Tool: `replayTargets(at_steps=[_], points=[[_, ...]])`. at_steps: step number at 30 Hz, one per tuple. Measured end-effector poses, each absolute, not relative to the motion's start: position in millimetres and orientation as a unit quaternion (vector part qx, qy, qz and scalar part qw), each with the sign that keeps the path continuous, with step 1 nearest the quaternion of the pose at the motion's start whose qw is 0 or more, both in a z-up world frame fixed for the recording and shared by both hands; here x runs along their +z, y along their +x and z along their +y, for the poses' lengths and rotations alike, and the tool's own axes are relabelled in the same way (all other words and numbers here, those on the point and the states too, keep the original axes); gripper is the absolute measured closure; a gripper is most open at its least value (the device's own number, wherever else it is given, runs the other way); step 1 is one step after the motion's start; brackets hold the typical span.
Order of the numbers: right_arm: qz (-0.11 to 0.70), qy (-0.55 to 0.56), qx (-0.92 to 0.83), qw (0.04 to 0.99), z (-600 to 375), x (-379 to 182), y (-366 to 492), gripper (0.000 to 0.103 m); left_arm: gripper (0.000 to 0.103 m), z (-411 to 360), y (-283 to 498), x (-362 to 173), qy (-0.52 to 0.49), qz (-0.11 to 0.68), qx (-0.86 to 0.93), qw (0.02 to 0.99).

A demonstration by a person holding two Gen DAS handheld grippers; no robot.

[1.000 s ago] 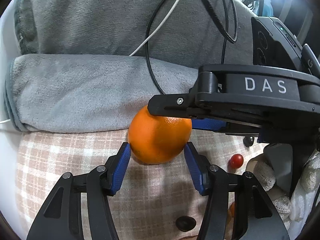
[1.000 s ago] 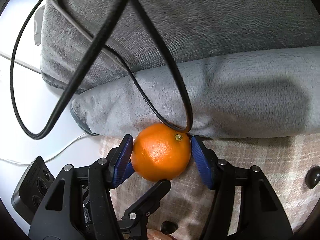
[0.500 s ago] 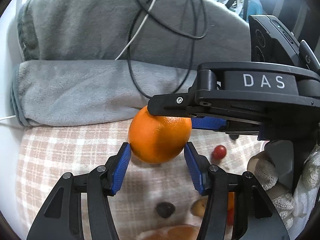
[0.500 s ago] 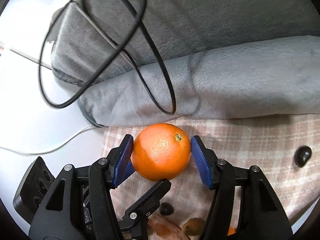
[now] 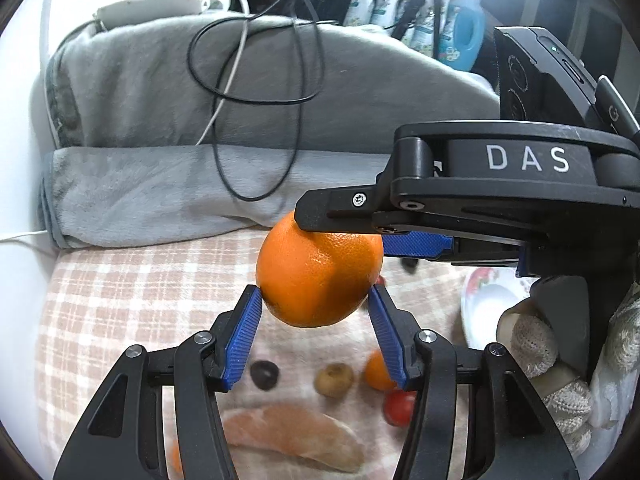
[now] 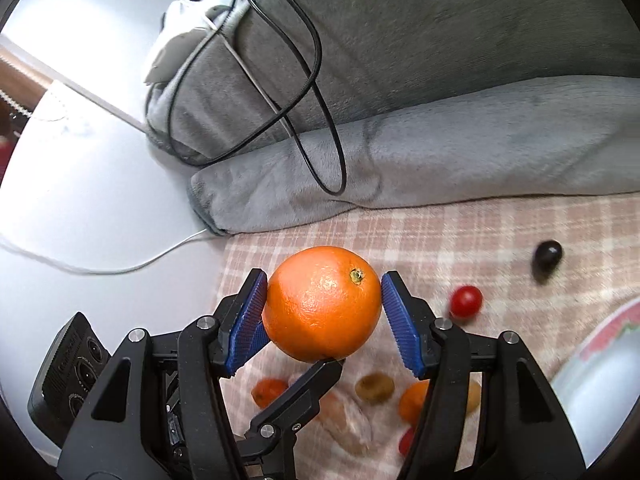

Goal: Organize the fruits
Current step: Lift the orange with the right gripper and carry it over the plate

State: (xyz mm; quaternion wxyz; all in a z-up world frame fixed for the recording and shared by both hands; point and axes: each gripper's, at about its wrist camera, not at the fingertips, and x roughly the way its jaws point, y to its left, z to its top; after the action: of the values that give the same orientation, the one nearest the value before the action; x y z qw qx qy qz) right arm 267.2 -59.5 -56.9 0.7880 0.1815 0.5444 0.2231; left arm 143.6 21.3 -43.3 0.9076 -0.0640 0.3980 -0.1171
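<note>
A large orange [image 5: 316, 276] hangs in the air above the pink plaid cloth [image 5: 132, 288], held by both grippers at once. In the left wrist view my left gripper [image 5: 316, 298] is shut on its lower sides with the blue pads, while one of the right gripper's fingers [image 5: 336, 212] presses on its top. From the right wrist view the orange [image 6: 322, 304] shows its stem end, and my right gripper [image 6: 322, 286] is shut on its sides. One of the left gripper's fingers [image 6: 316, 376] touches it from below.
Small fruits lie on the cloth below: a dark grape [image 6: 546, 256], cherry tomato [image 6: 464, 300], brown kiwi [image 6: 374, 388], small orange [image 5: 376, 370] and a peeled citrus segment [image 5: 288, 436]. A white patterned plate [image 5: 484, 300] sits right. Folded grey blankets [image 6: 460, 152] with black cables lie behind.
Both grippers have lifted the orange and drawn it back from the grey blanket. The small fruits and the plate have come into view beneath it.
</note>
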Motion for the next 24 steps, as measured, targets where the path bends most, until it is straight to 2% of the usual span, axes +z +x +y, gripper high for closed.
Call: replayTargets(at_steps=[12,24], points=[[0.523,0.191,0.207,0.804,-115,-40,219,0.041,0.048,-32,103,-25,-0.049,0.378,-0.144,0.913],[0.518,0.207,0.173,0.812,-177,-39,179,0.041,0.049,-80,86,-35,-0.04,0.376,-0.189,0.906]])
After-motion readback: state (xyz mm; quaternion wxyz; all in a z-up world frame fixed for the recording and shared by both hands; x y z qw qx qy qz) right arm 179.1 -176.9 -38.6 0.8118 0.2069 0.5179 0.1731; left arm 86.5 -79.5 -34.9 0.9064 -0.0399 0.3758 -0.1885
